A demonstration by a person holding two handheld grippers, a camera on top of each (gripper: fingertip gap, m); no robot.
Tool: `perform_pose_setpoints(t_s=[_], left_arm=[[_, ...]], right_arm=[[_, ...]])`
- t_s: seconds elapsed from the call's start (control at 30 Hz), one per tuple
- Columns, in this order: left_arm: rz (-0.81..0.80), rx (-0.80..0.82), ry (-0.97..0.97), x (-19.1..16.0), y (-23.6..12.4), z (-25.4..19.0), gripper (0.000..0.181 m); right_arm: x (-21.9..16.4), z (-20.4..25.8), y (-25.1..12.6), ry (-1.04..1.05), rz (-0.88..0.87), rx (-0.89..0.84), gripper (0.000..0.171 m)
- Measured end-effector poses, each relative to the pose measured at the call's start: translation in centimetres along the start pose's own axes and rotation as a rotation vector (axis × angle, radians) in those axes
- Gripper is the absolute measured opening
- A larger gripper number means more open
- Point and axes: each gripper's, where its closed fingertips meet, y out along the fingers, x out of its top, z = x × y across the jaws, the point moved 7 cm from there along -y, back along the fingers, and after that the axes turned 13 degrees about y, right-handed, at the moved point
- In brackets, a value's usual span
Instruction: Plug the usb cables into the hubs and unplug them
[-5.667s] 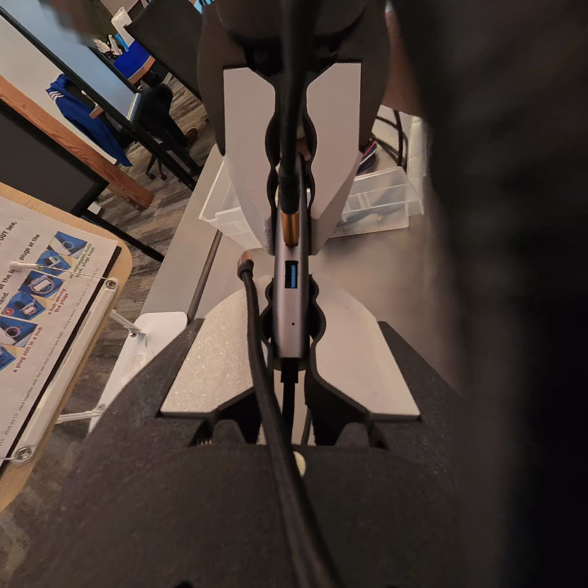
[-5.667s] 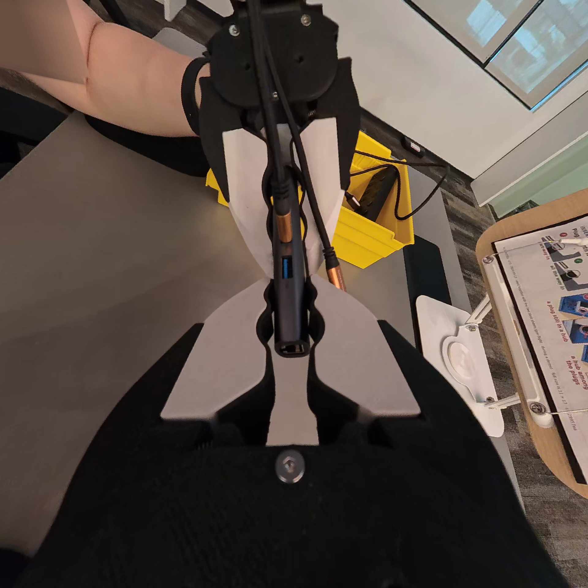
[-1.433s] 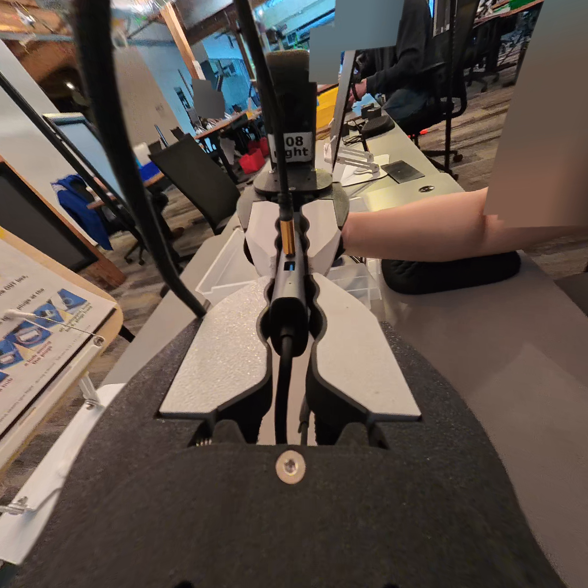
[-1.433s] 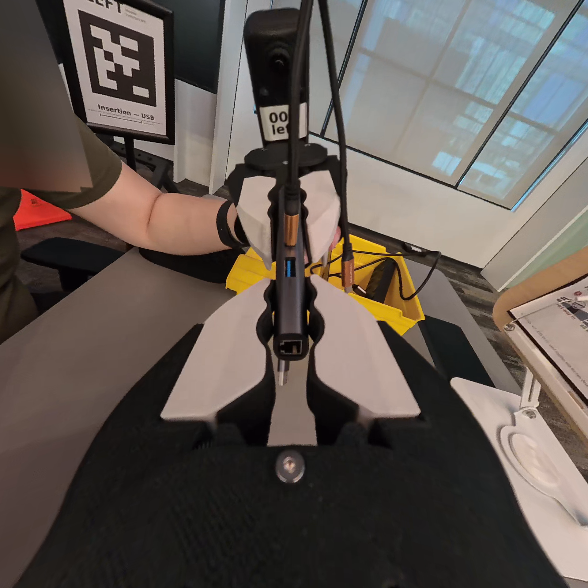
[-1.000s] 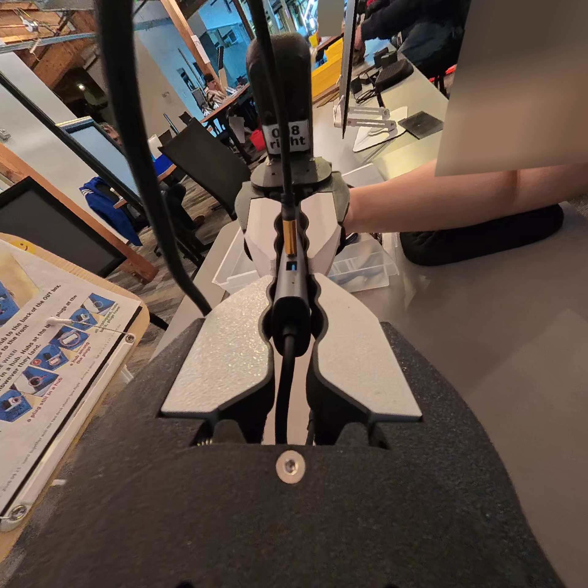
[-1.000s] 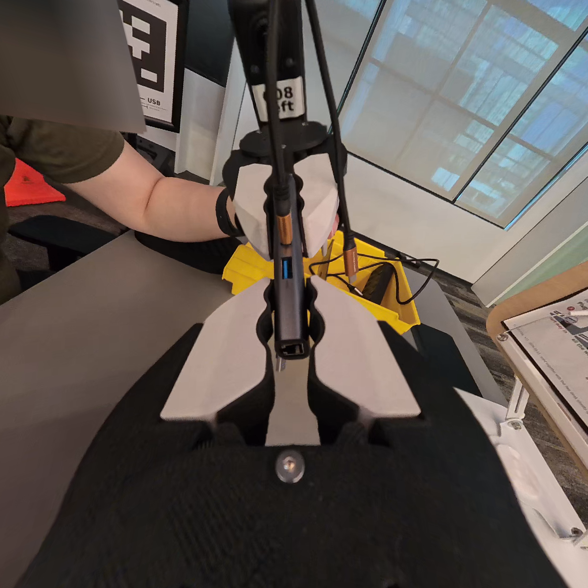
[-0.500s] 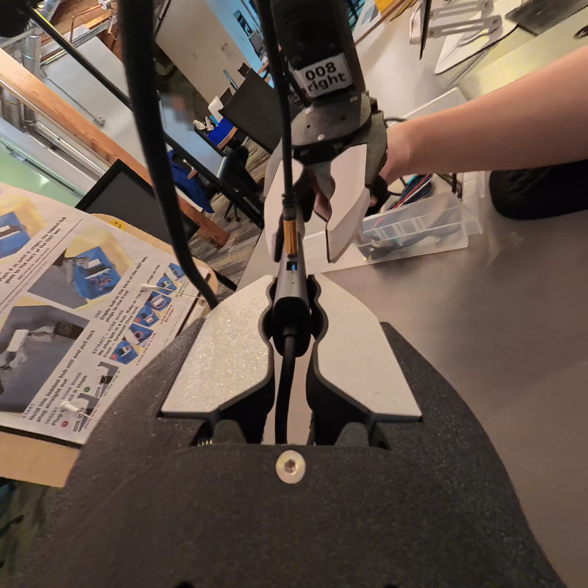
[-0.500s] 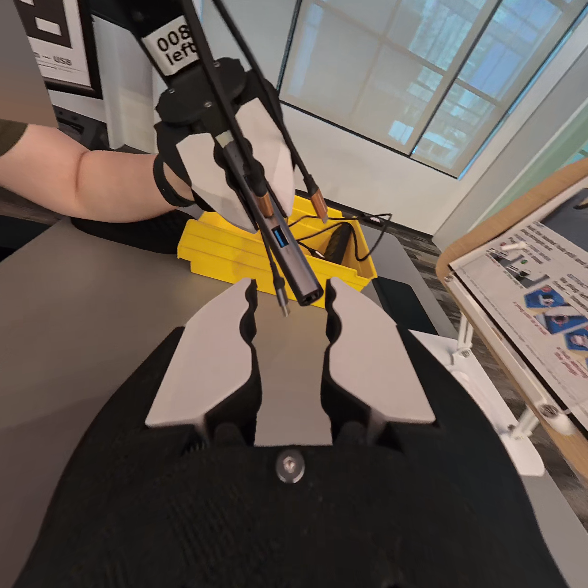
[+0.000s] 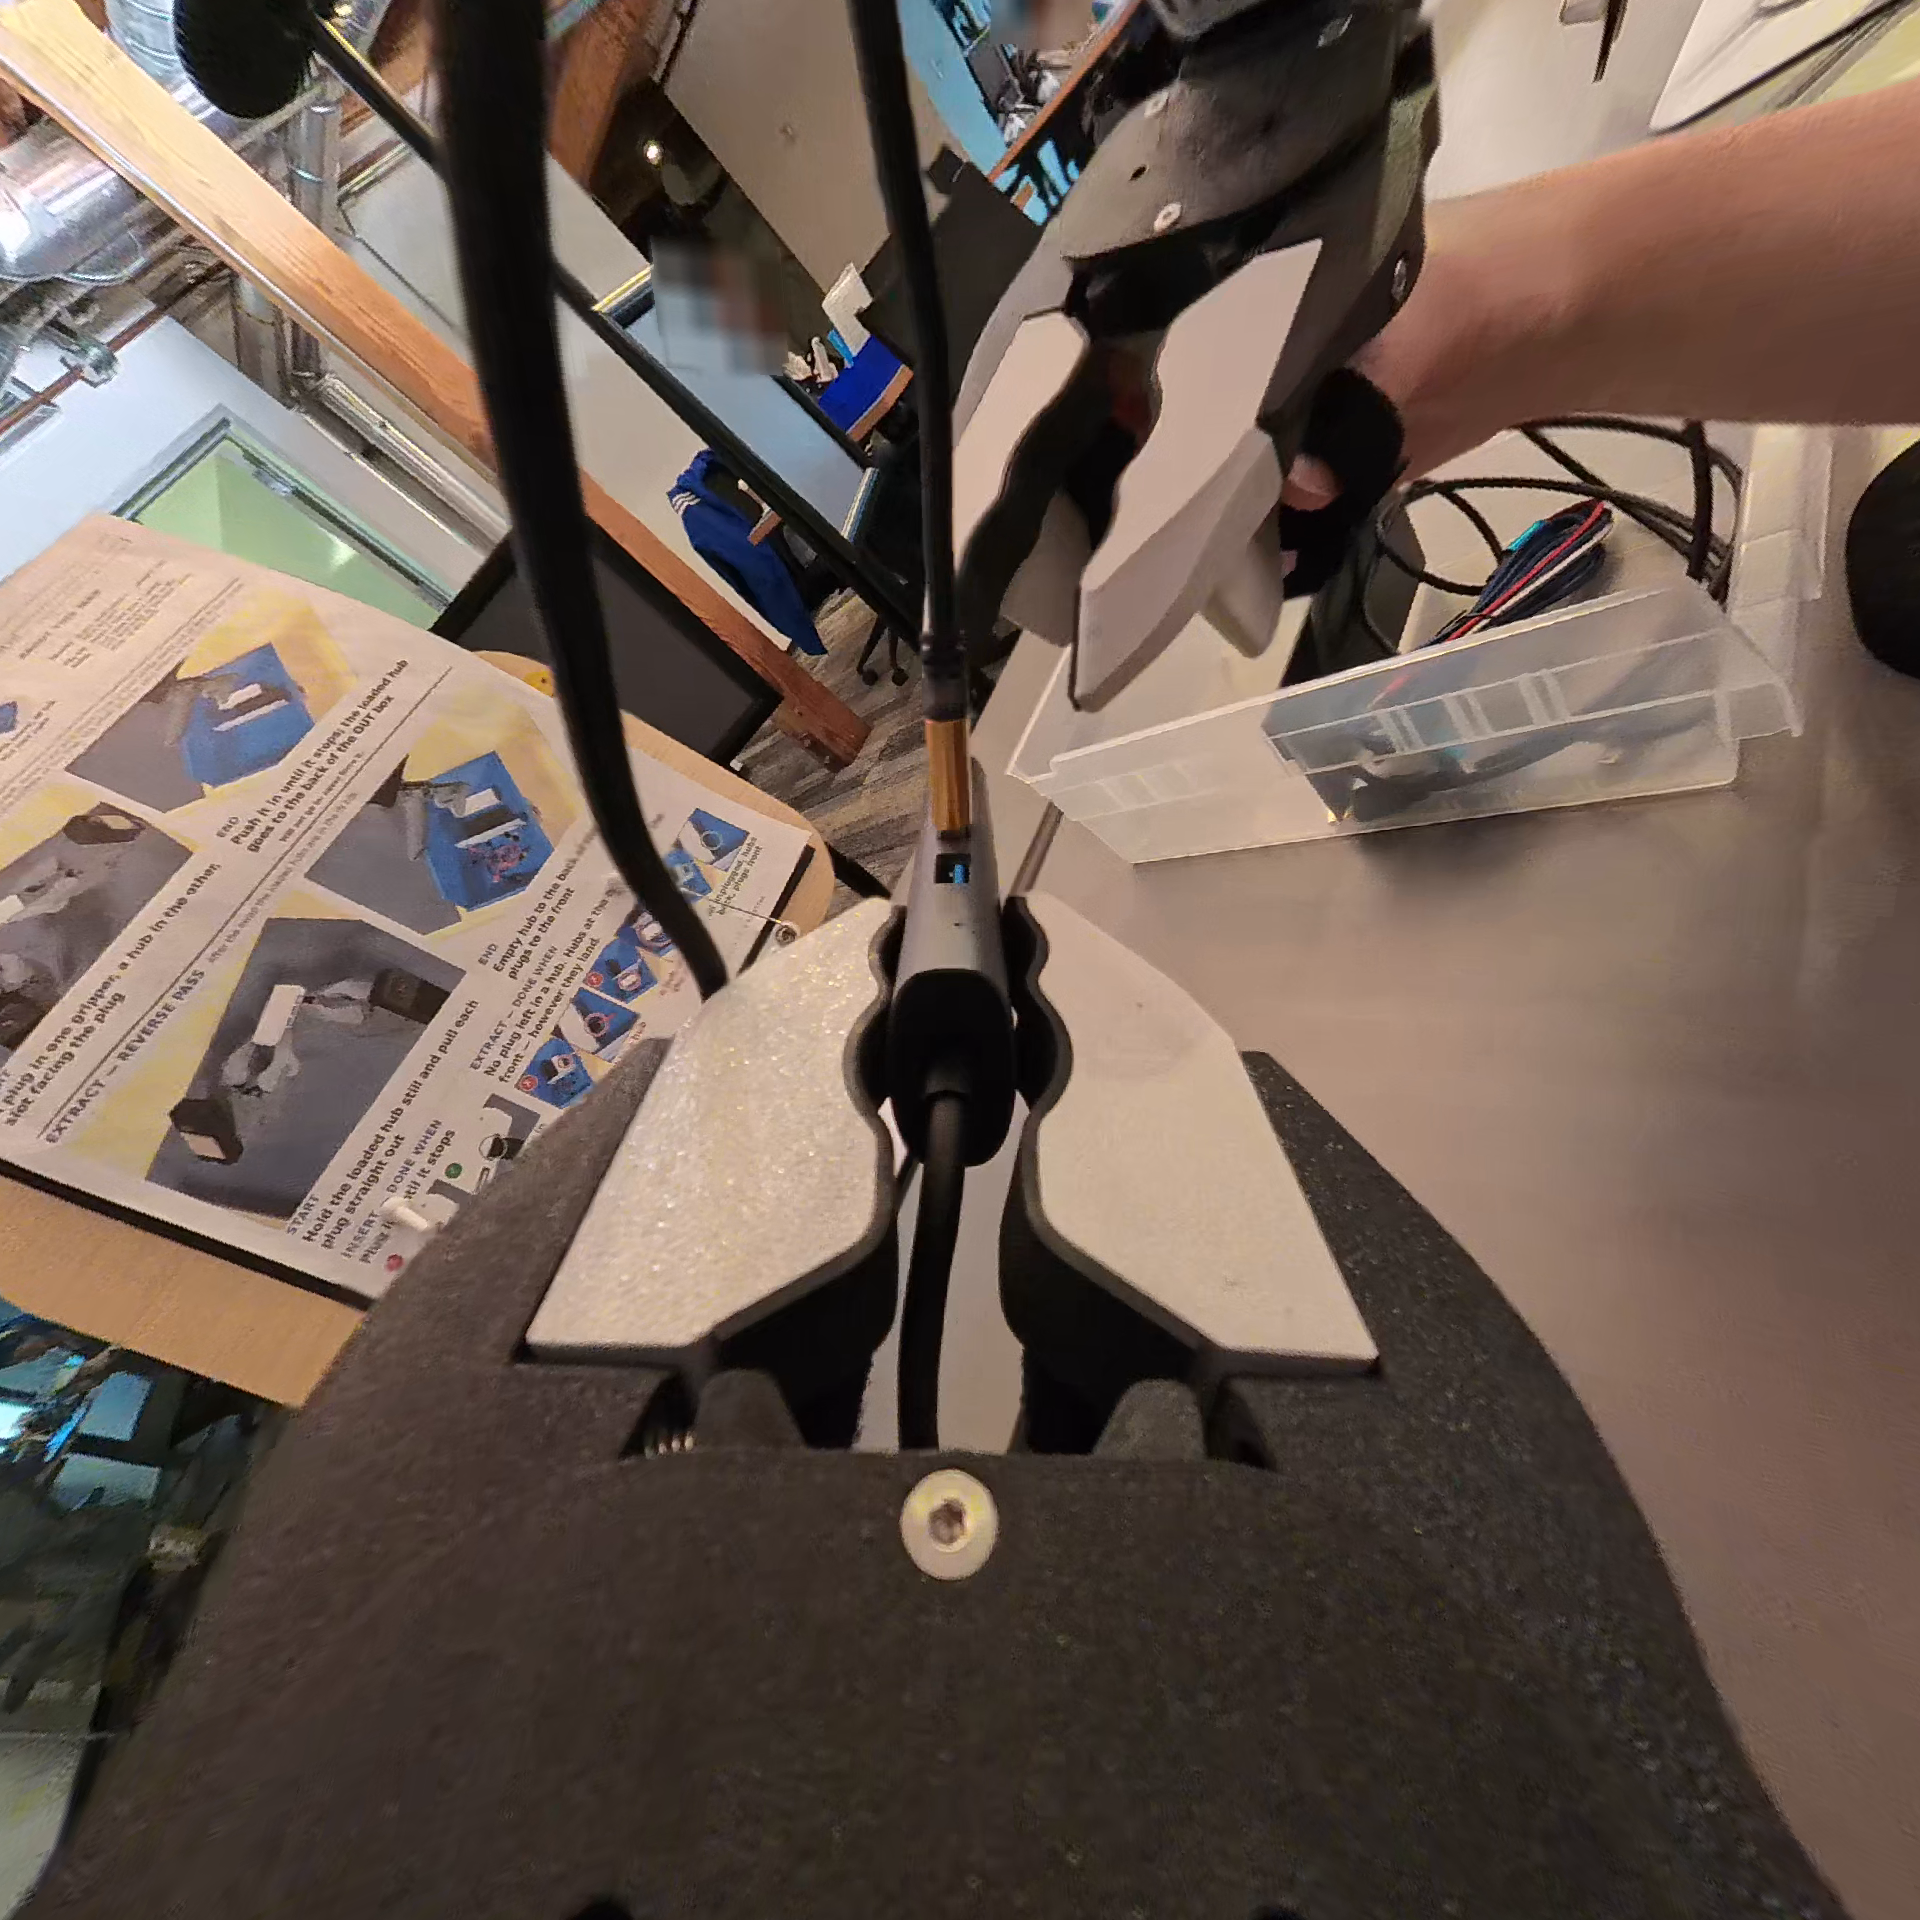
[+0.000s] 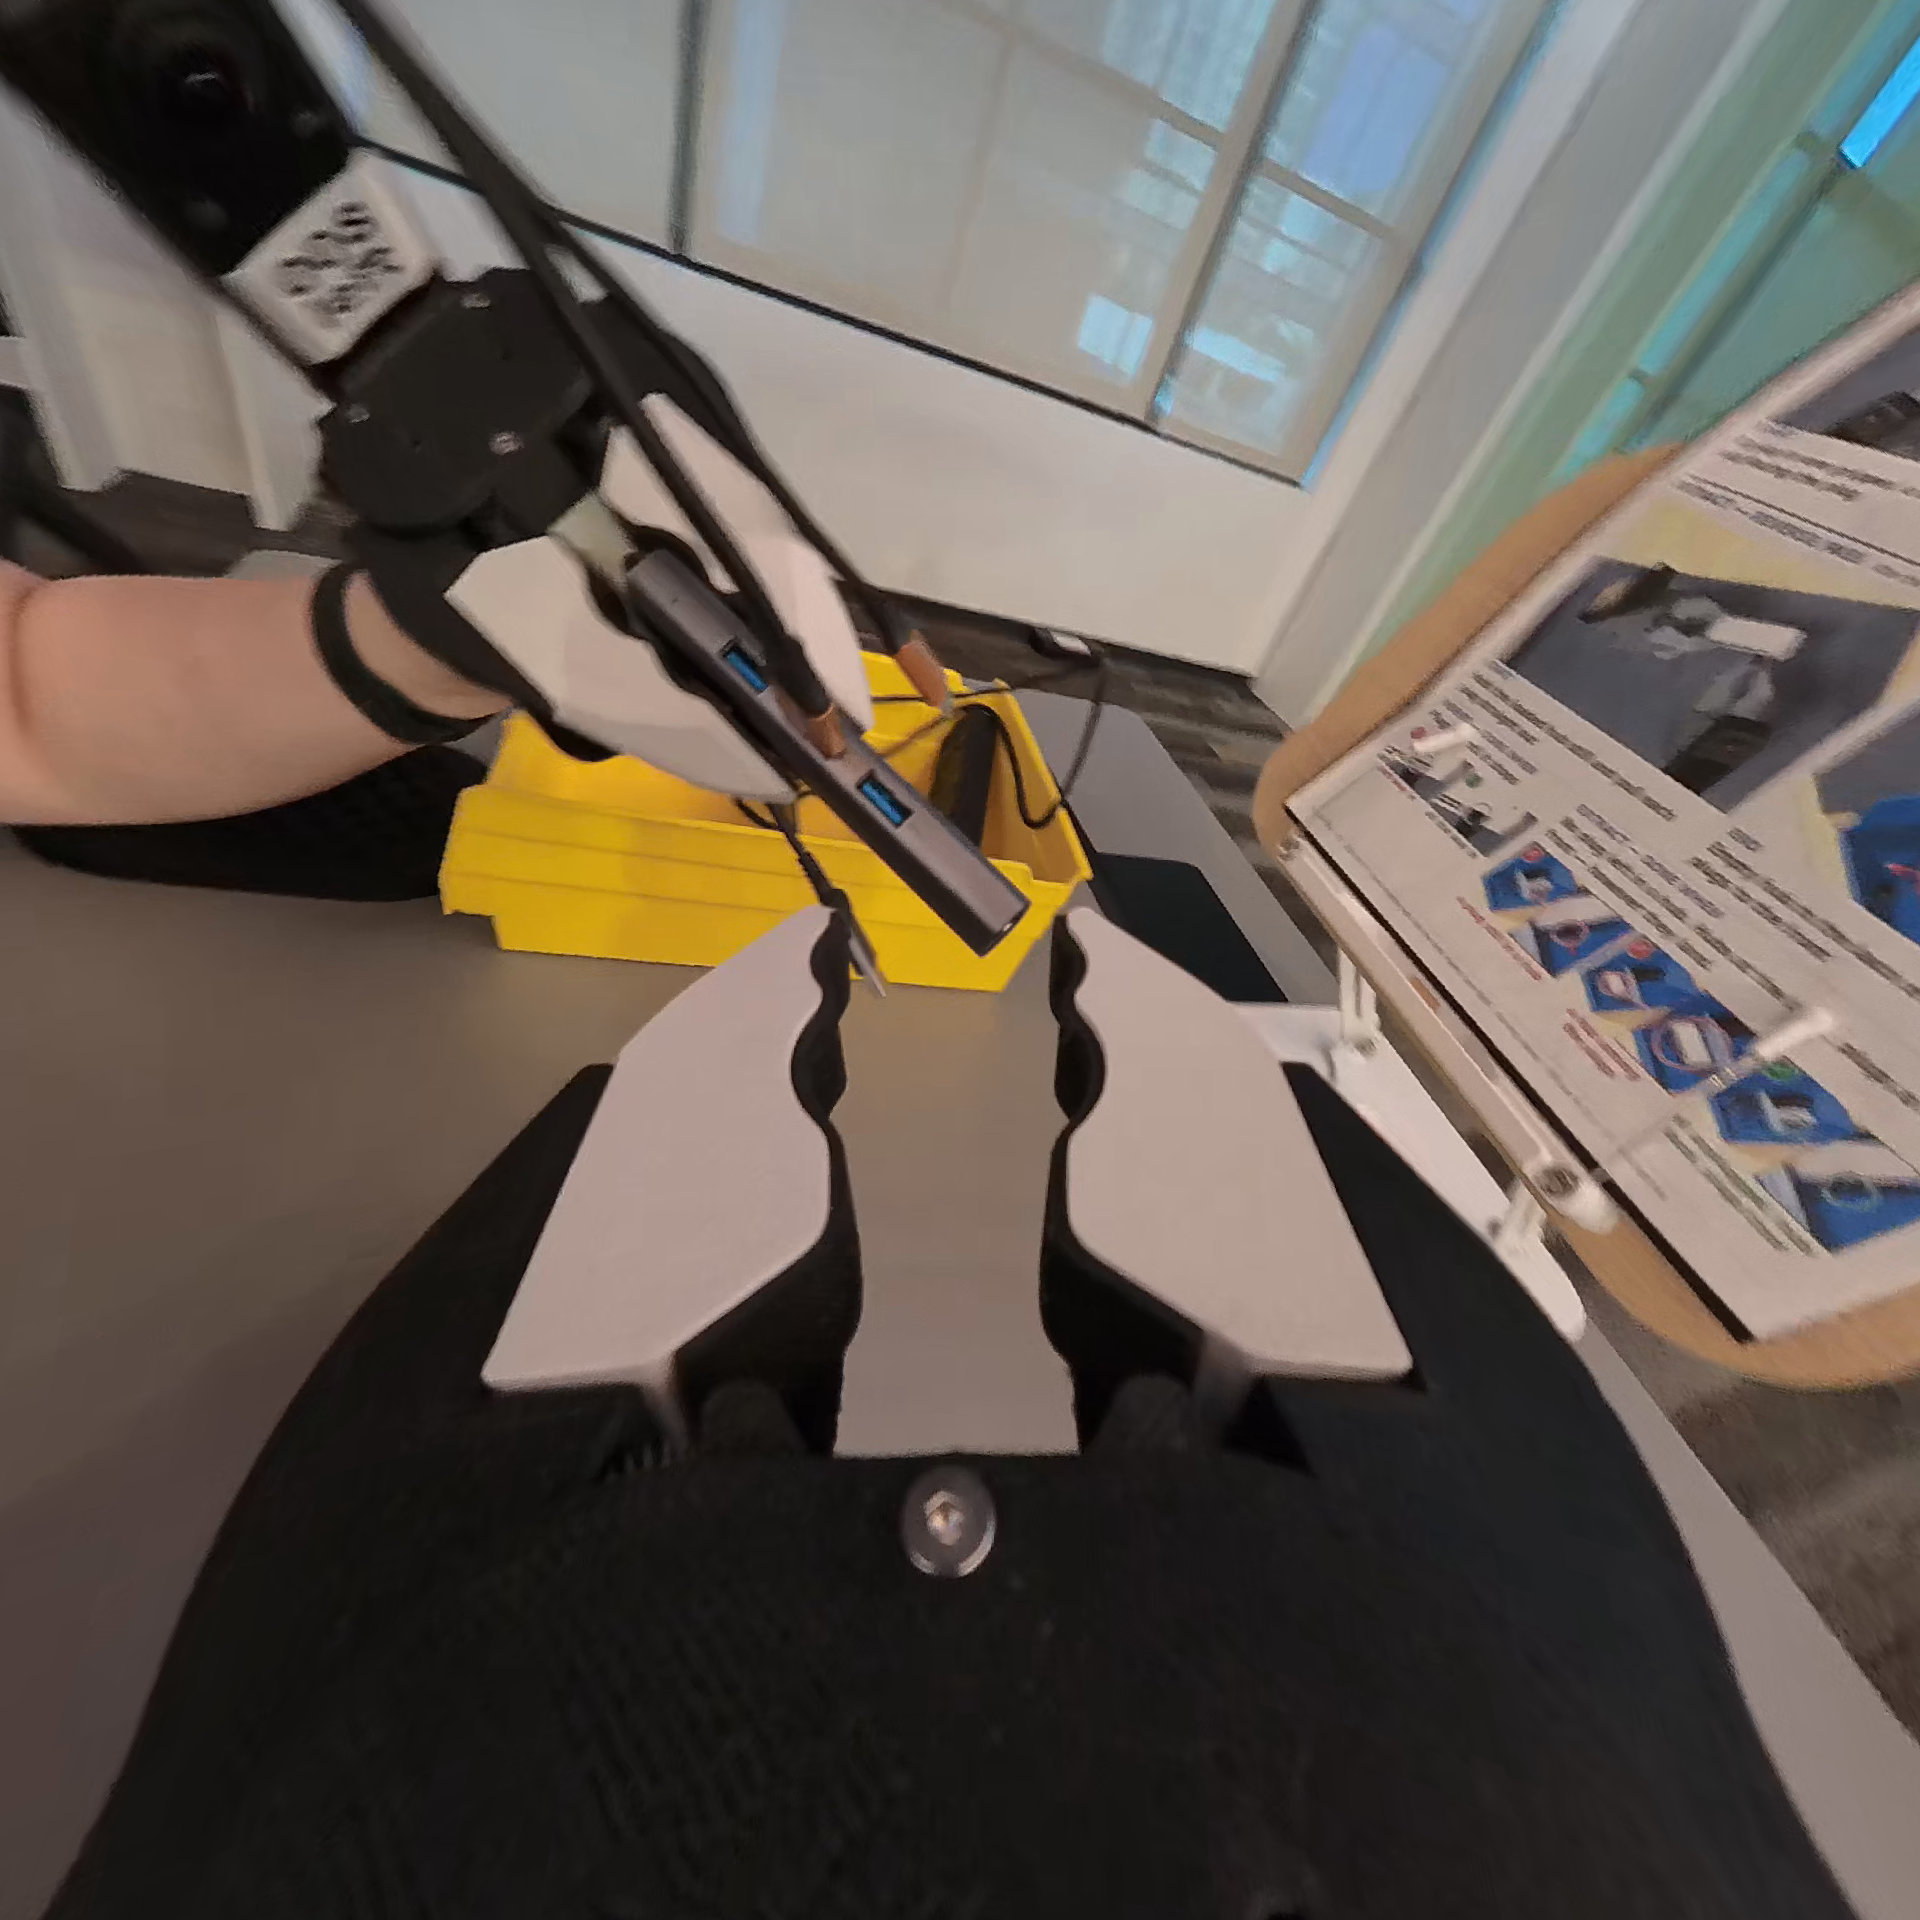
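Note:
My left gripper (image 9: 951,914) is shut on a slim grey USB hub (image 9: 948,925), held in the air above the grey table (image 9: 1507,1091). A copper-sleeved USB plug (image 9: 948,769) on a black cable sits in the hub's port. My right gripper (image 10: 951,935) is open and empty, just short of the hub's free end (image 10: 977,904). In the right wrist view the left gripper (image 10: 790,727) grips the hub (image 10: 883,810) slantwise, with the plug (image 10: 821,727) in it. A second copper plug (image 10: 925,665) hangs loose beside it. The right gripper (image 9: 1101,582) also shows open in the left wrist view.
A yellow bin (image 10: 727,873) with cables stands behind the hub. A clear plastic tray (image 9: 1455,748) of cables lies on the table's far side. An instruction board (image 9: 312,883) on a wooden stand is at the side, also in the right wrist view (image 10: 1662,935). A person's forearm (image 10: 156,696) reaches in. The grippers' ends are close to 6 cm from one another.
My right gripper has opened, let go of the hub and drawn back. My left gripper still holds the hub with the plug in it, now tilted.

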Motion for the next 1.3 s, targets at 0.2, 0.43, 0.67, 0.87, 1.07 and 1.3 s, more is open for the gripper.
perform_pose_setpoints(t_s=[0.2,0.43,0.67,0.87,1.07,1.3], left_arm=[[0.054,0.092,0.045,-0.5,-0.1,0.6,0.018],[0.139,0.185,0.091,-1.3,-0.1,1.1,0.018],[0.229,0.189,0.185,-1.5,1.2,-0.1,0.018],[0.259,0.183,0.256,-1.4,1.7,-0.9,0.018],[0.287,0.177,0.303,-1.5,2.0,-1.3,0.018],[0.318,0.165,0.336,-1.6,2.5,-1.9,0.018]], right_arm=[[1.9,1.9,1.0,0.111,0.02,-0.089,0.029],[1.7,3.0,2.8,0.267,0.003,-0.199,0.029],[0.8,2.4,3.5,0.287,-0.032,-0.321,0.033],[0.5,2.3,3.8,0.273,-0.02,-0.295,0.033],[-0.3,2.1,4.2,0.305,0.026,-0.294,0.028],[-0.9,1.9,4.5,0.326,0.065,-0.317,0.024]])
